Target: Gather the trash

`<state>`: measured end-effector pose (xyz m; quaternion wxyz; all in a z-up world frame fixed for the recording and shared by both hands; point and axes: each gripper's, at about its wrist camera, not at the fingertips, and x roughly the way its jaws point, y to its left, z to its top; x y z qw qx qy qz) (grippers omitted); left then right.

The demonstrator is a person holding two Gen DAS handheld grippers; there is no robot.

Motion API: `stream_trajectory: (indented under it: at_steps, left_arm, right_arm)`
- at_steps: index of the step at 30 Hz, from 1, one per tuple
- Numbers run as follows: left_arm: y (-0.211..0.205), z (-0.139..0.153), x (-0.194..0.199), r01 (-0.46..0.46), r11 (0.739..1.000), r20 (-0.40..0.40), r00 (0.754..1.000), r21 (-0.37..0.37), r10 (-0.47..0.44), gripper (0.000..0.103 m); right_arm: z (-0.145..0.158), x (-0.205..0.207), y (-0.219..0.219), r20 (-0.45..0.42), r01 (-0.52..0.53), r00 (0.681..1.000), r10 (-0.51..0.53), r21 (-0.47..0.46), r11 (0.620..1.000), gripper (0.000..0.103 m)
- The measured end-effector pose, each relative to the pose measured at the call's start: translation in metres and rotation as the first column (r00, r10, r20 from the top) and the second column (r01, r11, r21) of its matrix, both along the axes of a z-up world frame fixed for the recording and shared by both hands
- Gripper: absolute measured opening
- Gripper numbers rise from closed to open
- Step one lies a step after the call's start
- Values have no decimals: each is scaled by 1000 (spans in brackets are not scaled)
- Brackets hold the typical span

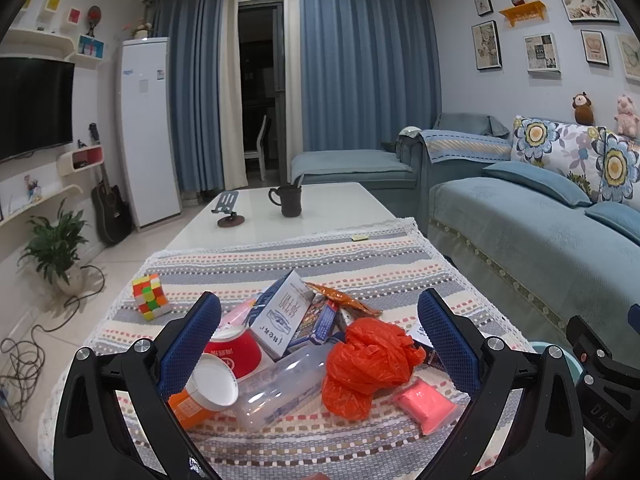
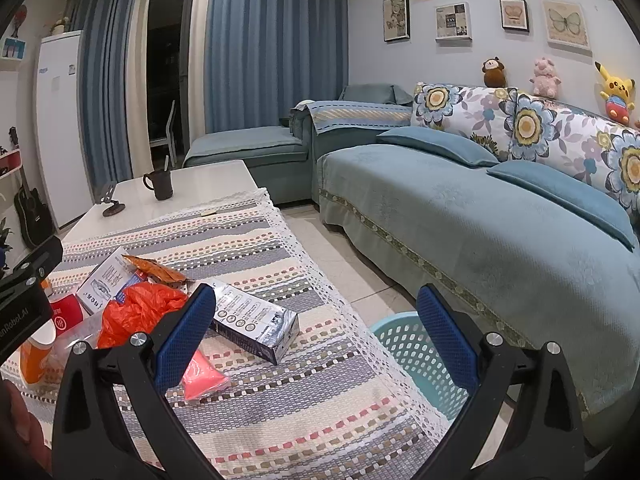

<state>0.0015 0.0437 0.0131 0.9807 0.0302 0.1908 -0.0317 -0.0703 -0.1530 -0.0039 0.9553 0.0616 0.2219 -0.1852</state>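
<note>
A heap of trash lies on the striped tablecloth [image 1: 280, 264]. It holds a crumpled orange plastic bag [image 1: 366, 364], a clear plastic bottle [image 1: 280, 384], a red paper cup [image 1: 234, 350], an orange cup with a white lid [image 1: 204, 390], a white carton [image 1: 280, 312], an orange snack wrapper [image 1: 344, 300] and a pink packet [image 1: 426, 402]. My left gripper [image 1: 320, 340] hangs open just above and around the heap, holding nothing. In the right wrist view a dark printed box [image 2: 256, 320] lies beside the orange bag [image 2: 136, 308]. My right gripper [image 2: 316, 332] is open and empty over the table's right edge.
A teal perforated basket [image 2: 416, 356] stands on the floor between table and blue sofa [image 2: 480, 216]. A Rubik's cube [image 1: 149, 292] sits left of the heap. Farther back on the white table [image 1: 328, 204] are a dark mug [image 1: 288, 200] and a phone stand [image 1: 228, 210].
</note>
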Motion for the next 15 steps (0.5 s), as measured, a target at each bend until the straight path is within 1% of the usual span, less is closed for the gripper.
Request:
stream_trajectory:
  at_steps: [4,8,11,12,15]
  left_arm:
    - [3,4,1,-9,1000,-3,1000,-10,9,96]
    - [22,18,0,-36,999,13,999,23,36,96]
    - [55,23,2,-59,998,-10,998,22,59,96]
    - [73,23,4,-75,997,-28,997,9,76,96]
    - [121,18,10,-122,990,-92,989,-71,115,96]
  right_arm:
    - [-1,1,-1,1,-3,1000,3,-3,1000,95]
    - [0,2,-6,5,-7,1000,7,0,1000,95]
    - [-1,5,-11,5,-20,1000,20,9,1000,95]
    - [-2,7,-12,2,-25,1000,25,7,1000,95]
    - [-6,12,-13,-11,-33,999,33,-4,999,95]
